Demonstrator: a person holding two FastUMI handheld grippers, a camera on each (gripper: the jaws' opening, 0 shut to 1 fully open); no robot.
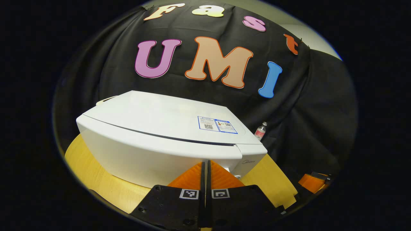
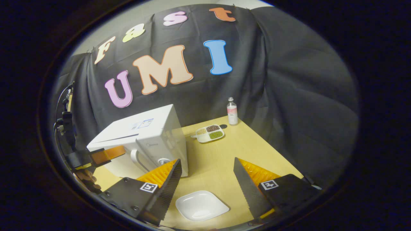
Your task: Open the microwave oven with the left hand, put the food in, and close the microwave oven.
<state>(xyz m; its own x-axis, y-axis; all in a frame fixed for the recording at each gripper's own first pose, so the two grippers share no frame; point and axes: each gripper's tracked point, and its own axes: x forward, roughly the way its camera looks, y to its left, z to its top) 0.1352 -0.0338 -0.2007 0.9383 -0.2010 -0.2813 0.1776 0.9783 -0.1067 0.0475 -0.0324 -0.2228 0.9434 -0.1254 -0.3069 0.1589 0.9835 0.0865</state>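
Table: a light wooden top (image 2: pixel 212 160), pale yellow with a faint grain, set against the booth's black cloth wall (image 2: pixel 289 96).
Room: the cloth hangs in folds behind and to the right of the table; a strip of pale wall shows above it.
Microwave oven: a white box (image 2: pixel 151 141) standing on the table's left part, door shut, its curved handle and a knob on the front face; a label sticker lies on its top. In the left gripper view its front (image 1: pixel 154 150) is very near the camera.
Food: a small divided dish (image 2: pixel 210 133) with three portions of grains, brown, beige and green, lying toward the table's far edge, right of the microwave oven and apart from it.
Bottle: a small clear bottle (image 2: pixel 232 111) upright at the table's far corner, just beyond the dish.
Plate: an empty white plate (image 2: pixel 201 205) near the table's front edge, between the right gripper's fingers in that view.
Left gripper: jaws together (image 1: pixel 205 168), tips just at the microwave oven's front; whether they touch it I cannot tell.
Right gripper: jaws wide apart (image 2: pixel 207 166), holding nothing, above the table.
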